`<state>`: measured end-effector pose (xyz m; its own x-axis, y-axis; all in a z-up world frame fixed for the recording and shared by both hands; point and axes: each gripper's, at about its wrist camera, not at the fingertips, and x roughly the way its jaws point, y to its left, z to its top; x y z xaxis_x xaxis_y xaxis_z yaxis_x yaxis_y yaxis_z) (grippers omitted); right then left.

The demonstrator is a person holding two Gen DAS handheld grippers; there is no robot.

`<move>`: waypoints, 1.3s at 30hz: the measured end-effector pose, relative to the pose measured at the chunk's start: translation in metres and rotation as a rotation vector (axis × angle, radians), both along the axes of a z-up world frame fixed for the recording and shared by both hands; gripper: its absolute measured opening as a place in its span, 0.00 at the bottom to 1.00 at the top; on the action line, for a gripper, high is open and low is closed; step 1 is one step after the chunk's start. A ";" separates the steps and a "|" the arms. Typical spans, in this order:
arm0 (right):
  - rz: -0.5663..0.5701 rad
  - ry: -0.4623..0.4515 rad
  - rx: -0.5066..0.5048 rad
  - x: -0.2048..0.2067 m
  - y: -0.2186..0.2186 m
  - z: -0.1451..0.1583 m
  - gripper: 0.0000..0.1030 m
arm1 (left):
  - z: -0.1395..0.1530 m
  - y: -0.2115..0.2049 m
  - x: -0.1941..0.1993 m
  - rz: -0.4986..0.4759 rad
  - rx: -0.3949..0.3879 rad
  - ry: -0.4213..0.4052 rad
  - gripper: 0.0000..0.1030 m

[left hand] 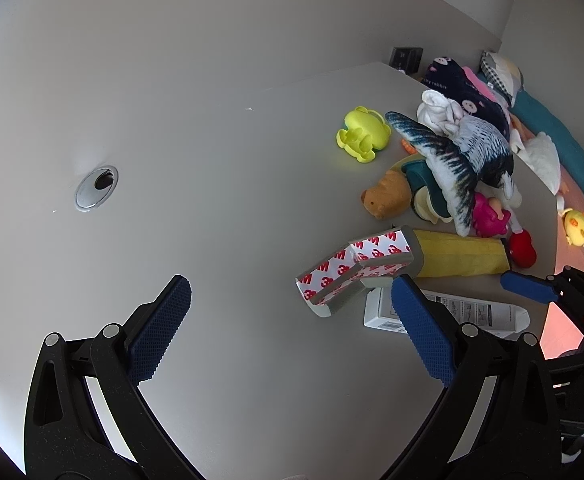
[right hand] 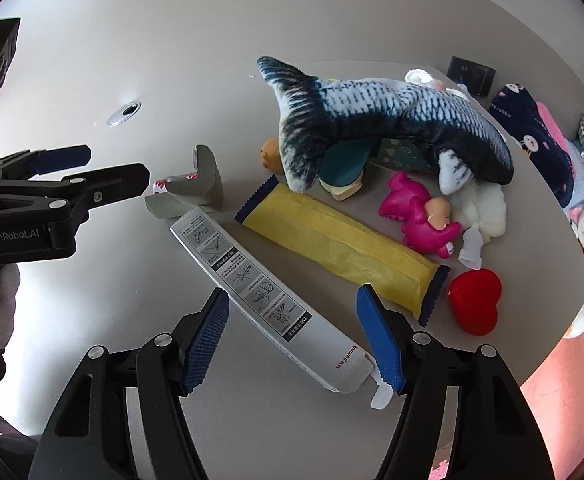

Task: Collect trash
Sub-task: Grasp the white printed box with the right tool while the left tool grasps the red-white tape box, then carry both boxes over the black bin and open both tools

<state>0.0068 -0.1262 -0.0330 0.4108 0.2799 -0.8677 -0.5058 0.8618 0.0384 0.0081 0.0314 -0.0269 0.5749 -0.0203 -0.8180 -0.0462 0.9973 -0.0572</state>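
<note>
A long white carton (right hand: 251, 272) with printed instruction drawings lies diagonally on the grey table (right hand: 131, 312). My right gripper (right hand: 294, 292) is low over it and open. The carton's near end lies between the blue pads, with a gap at the left pad. Beside it lie a yellow packet (right hand: 340, 248) and a grey foam corner guard (right hand: 203, 184) with 3M backing. My left gripper (left hand: 292, 284) is open and holds nothing, just short of the corner guard (left hand: 356, 268). The carton (left hand: 472, 312) and the yellow packet (left hand: 460, 256) lie beyond its right finger. In the right wrist view the left gripper (right hand: 115, 168) is at the left.
A plush fish (right hand: 372, 112), a pink figure (right hand: 416, 216), a red heart (right hand: 476, 304) and other toys crowd the table's right side. A yellow-green toy (left hand: 364, 132) and a metal cable grommet (left hand: 96, 188) sit further left. The table's curved edge (right hand: 540, 320) drops to a pinkish floor.
</note>
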 end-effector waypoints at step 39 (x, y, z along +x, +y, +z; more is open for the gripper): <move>-0.118 0.068 0.109 -0.006 -0.041 -0.001 0.27 | -0.035 -0.016 0.050 -0.116 -0.065 0.114 0.38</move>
